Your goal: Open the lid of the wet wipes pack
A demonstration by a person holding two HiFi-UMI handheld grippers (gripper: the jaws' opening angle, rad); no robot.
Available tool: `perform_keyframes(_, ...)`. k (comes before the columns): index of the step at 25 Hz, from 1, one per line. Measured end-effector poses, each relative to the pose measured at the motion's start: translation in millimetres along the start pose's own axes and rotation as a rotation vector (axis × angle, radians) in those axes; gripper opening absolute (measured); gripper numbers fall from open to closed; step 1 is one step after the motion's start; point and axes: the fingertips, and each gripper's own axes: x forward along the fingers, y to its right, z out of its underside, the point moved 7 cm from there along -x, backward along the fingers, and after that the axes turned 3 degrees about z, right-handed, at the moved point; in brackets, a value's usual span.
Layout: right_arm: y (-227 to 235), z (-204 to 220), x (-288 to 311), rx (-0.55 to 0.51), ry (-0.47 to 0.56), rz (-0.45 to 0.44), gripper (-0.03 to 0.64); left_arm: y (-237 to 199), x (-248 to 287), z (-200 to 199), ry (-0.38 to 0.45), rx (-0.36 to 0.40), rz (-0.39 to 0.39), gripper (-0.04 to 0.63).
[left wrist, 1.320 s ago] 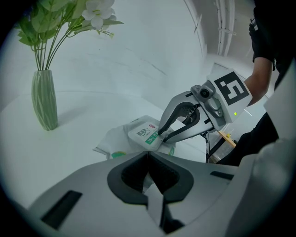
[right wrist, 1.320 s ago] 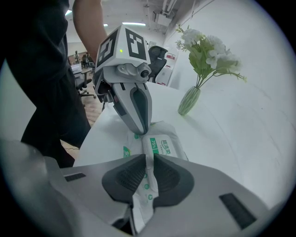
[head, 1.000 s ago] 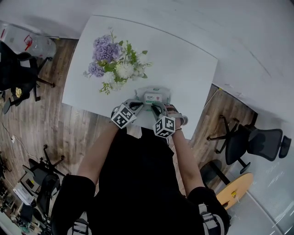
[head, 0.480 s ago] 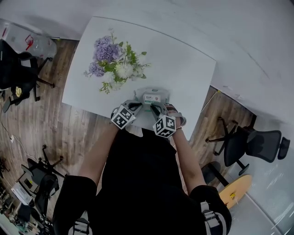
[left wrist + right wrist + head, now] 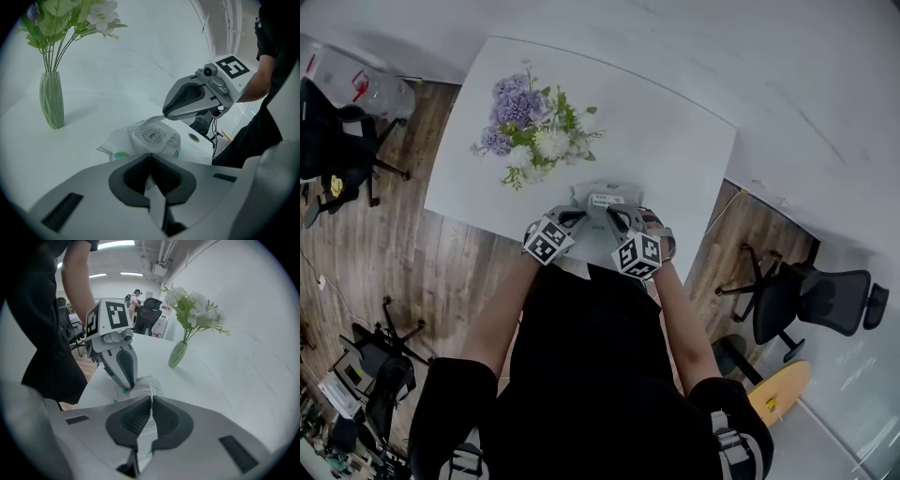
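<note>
The white wet wipes pack (image 5: 605, 199) lies near the table's front edge, its lid marked OPEN (image 5: 151, 136) lying flat. My left gripper (image 5: 150, 155) is shut on the pack's near edge, and its tip (image 5: 127, 384) rests against the wrapper. My right gripper (image 5: 151, 398) has just been closing; a thin white, green-trimmed edge of the pack is pinched between its pads. In the left gripper view the right gripper (image 5: 165, 114) hangs just over the pack's far side, with the wrapper drawn up to its tip. Both grippers (image 5: 581, 212) (image 5: 612, 212) meet at the pack.
A green vase of purple and white flowers (image 5: 534, 131) stands on the white table (image 5: 675, 159) behind and left of the pack. The table's front edge runs right by the grippers. Office chairs (image 5: 811, 291) stand on the wood floor at the right and left.
The right gripper has lifted slightly and its jaws have come together on the pack's edge. The left gripper has stayed in place on the pack.
</note>
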Motion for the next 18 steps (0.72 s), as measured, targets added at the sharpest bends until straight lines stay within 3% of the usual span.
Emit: perform_keyframes(18,44,-7,14,0.031,0.035,0.032,0.032,1,0,0,0.010,-0.022,-0.014,0.023)
